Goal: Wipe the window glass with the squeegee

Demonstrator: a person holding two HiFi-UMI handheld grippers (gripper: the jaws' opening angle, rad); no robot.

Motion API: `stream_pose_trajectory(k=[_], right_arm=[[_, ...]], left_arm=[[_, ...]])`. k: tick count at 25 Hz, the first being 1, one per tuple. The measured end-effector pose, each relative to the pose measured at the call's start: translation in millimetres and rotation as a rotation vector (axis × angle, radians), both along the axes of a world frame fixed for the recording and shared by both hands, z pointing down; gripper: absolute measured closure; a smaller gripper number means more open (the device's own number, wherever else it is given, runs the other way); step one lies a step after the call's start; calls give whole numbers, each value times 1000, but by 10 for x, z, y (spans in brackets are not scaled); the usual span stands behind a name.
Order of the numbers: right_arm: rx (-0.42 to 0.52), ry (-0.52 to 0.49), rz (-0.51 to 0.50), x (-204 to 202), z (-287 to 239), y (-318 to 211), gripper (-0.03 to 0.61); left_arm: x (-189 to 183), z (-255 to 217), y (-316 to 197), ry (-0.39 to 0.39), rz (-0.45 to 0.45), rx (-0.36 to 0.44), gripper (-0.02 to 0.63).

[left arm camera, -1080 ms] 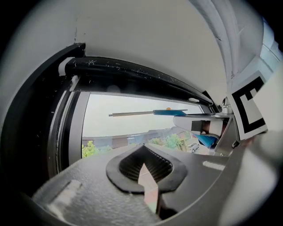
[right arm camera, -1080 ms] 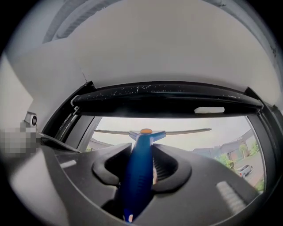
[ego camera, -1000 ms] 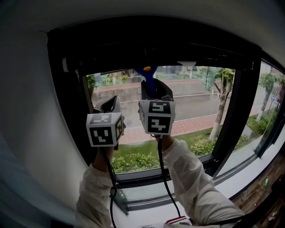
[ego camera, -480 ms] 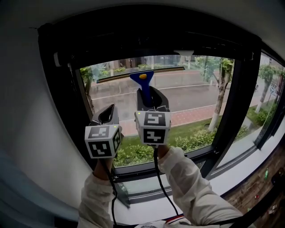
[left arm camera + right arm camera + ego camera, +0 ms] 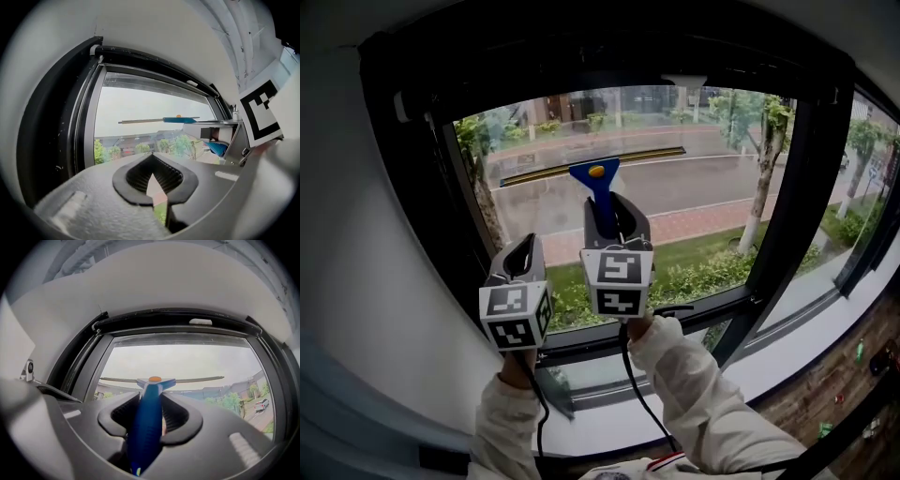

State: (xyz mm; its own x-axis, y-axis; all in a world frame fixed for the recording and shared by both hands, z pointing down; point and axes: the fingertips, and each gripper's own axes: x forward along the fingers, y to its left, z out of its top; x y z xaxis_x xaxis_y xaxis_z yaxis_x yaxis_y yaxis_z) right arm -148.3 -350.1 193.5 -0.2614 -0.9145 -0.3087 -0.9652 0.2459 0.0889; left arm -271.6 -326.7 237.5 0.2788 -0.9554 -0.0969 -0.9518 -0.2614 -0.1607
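The right gripper [image 5: 616, 214] pinches the blue handle of the squeegee [image 5: 594, 172], which stands upright between its jaws. The squeegee blade lies almost level across the upper half of the window glass [image 5: 703, 187]. The left gripper [image 5: 521, 255] is held just beside the right one and lower, jaws pressed together on nothing.

You have the blue squeegee [image 5: 598, 186] handle-down, its long blade across the upper glass [image 5: 712, 192], left end lower.
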Motion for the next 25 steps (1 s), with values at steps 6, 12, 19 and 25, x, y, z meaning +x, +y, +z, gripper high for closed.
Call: stream_pose_trajectory(k=[6,12,19,25], right_arm=[[-24,1,2,-23,268,20,428],[-39,-13,5,-63,528,42,428],[-62,0,2,-178,908,74,428],[-89,9,-1,-258,1215,102,428]], left_arm=[[-11,322,13,11,-1,-38,614],[-39,596,41,38,0,-59,614],[-149,1030,102,75,-22,-80,614],[-202,1440,146,86,-29,-128,614]])
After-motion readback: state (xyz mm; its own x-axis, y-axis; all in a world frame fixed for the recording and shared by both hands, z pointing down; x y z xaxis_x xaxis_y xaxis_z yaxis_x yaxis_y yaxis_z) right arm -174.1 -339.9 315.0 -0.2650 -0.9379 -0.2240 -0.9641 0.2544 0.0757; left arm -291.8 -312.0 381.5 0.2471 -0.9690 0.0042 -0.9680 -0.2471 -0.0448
